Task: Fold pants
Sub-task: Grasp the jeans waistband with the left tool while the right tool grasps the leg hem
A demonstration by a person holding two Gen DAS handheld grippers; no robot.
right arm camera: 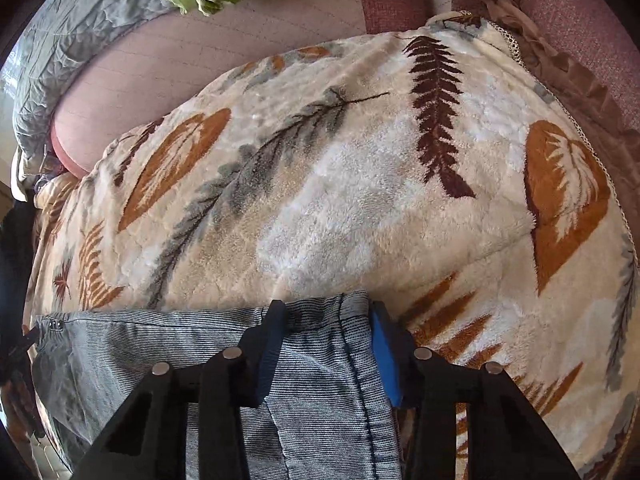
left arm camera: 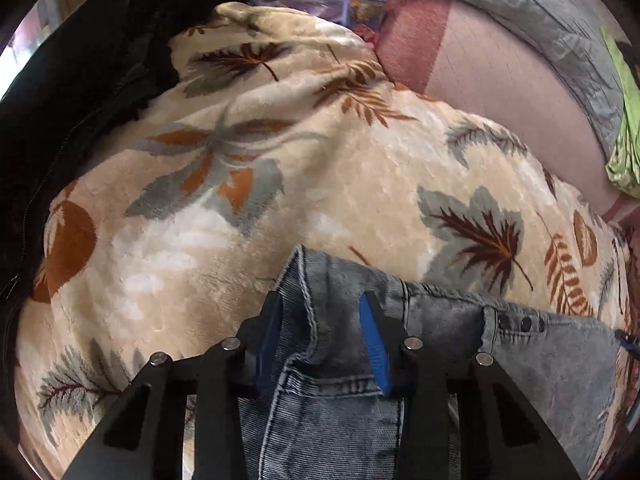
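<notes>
On the far left of the left wrist view a black garment [left arm camera: 72, 80] lies heaped at the edge of a leaf-patterned blanket [left arm camera: 280, 184], well apart from the work. Further right, the left gripper [left arm camera: 320, 320] points steeply down over one corner of the jeans [left arm camera: 540, 360], at the waistband where a pocket seam shows. Its jaws stand partway closed with a ridge of denim bunched between the blue pads [left arm camera: 374, 344]; the cloth looks pinched, so I judge this a grip on the jeans. From there the waistband runs off to the right, past a row of dark buttons [left arm camera: 524, 323], toward the other hand.

Across in the right wrist view, the same denim [right arm camera: 160, 344] stretches in from the left, and the right gripper [right arm camera: 328, 332] straddles its far corner. One finger presses down onto the fabric while the blue pad [right arm camera: 384, 360] sits at the outer edge just beside the side seam. That reads as a pinch on the jeans too, though less surely.

So the waistband's long line lies between the two grippers, one at each end, with the legs trailing back below both views. Any fold, I judge, depends on both corners rising together and level.
</notes>
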